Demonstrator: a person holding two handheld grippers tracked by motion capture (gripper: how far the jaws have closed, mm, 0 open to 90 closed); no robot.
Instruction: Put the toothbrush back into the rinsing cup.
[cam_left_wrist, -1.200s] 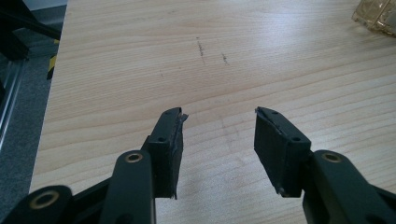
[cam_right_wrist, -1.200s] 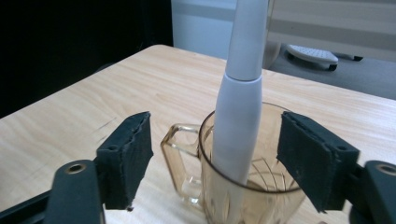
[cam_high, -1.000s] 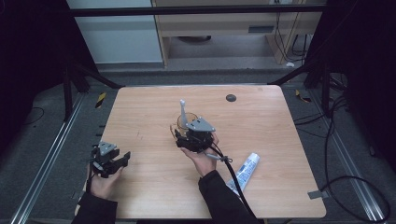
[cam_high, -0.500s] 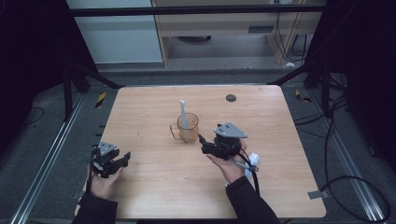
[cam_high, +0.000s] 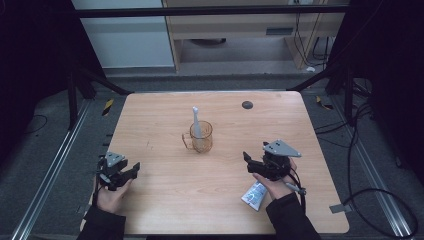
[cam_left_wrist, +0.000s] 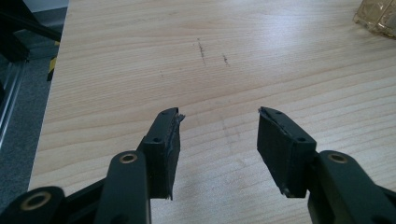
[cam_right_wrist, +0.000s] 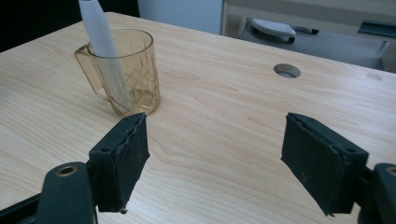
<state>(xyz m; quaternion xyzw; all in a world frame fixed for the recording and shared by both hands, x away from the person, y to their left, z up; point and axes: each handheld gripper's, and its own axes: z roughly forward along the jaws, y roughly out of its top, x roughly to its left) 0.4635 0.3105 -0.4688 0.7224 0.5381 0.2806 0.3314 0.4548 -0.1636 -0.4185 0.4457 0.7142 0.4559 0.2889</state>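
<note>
An amber glass mug (cam_high: 202, 137) (cam_right_wrist: 125, 72) stands near the middle of the wooden table (cam_high: 165, 115), with a white toothbrush (cam_high: 196, 121) (cam_right_wrist: 102, 35) upright inside it. A white toothpaste tube (cam_high: 253, 194) lies near the front edge, partly under the person's right hand. My right gripper (cam_high: 251, 161) (cam_right_wrist: 215, 158) hovers to the right of the mug, open and empty, jaws pointing toward it. My left gripper (cam_high: 131, 170) (cam_left_wrist: 218, 140) rests at the table's front left corner, open with nothing between its jaws. A corner of the mug (cam_left_wrist: 379, 15) shows far off in the left gripper view.
A dark round cable hole (cam_high: 247, 104) (cam_right_wrist: 286, 70) sits in the table's far right part. Metal frame rails (cam_high: 45, 180) run along the table's left side. Cables (cam_high: 385, 200) lie on the floor at right. A cabinet (cam_high: 240, 25) stands beyond the far edge.
My right gripper has drawn back from the mug, moving right and toward the front edge, leaving the toothbrush standing in the mug. The left gripper has stayed put.
</note>
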